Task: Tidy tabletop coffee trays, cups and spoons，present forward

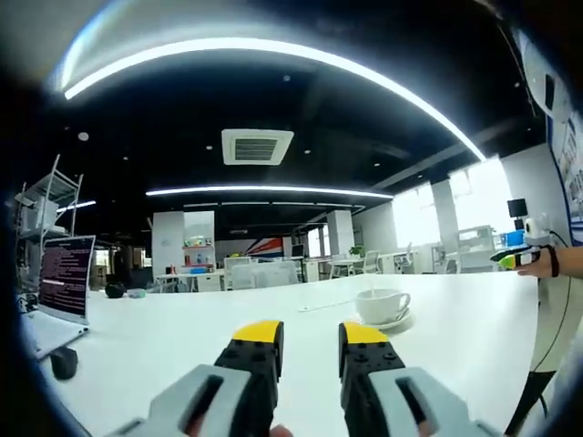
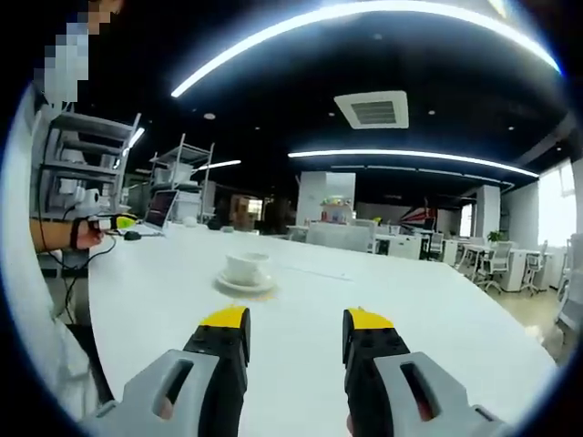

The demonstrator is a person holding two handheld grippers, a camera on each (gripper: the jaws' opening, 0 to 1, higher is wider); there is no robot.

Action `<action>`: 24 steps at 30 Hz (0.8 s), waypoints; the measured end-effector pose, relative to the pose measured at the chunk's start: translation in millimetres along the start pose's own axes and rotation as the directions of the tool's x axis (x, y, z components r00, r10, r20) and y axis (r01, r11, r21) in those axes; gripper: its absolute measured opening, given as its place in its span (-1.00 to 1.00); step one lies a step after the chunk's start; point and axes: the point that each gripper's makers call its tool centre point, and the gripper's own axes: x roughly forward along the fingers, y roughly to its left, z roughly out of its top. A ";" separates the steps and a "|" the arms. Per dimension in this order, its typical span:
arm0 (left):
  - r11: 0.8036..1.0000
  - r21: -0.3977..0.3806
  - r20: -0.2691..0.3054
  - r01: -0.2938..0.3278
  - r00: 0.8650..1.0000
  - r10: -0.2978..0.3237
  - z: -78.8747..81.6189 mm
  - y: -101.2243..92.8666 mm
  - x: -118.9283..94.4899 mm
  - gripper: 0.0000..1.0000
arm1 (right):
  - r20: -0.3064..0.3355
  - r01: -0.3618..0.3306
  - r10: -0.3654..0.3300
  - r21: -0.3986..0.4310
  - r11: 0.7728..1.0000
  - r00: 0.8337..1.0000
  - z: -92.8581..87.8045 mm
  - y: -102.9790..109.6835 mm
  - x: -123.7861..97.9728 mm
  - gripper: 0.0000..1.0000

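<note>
Jaws: your left gripper (image 1: 311,339) and right gripper (image 2: 296,326) both stand parted with nothing between them, level above the worktop (image 1: 182,328).
Cup: the white cup (image 1: 382,303) sits upright on its saucer (image 1: 398,321), well ahead of both grippers; in the right gripper view it lies left of centre (image 2: 248,267).
Why held so: you seem to be lining up before any grasp.
Bystander: a hand (image 1: 547,264) holds something at the worktop's far edge.
Laptop: open laptop (image 1: 66,278), away from the cup.
</note>
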 end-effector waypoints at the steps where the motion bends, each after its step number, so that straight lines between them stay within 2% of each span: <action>1: 1.000 0.001 -0.001 0.000 1.000 0.000 0.1 0.3 -0.3 -0.48 | -0.001 -0.001 0.001 -0.002 1.000 1.000 -0.2 0.0 0.1 -0.18; 4: 1.000 0.000 0.003 -0.005 1.000 0.005 1.5 1.5 -0.9 -0.48 | 0.005 0.003 -0.003 0.001 1.000 1.000 -2.2 -7.1 -1.7 -0.19; 24: 1.000 -0.012 0.024 -0.005 1.000 0.005 6.5 1.3 0.5 -0.49 | 0.016 0.008 -0.008 0.000 1.000 1.000 1.7 1.1 0.9 -0.19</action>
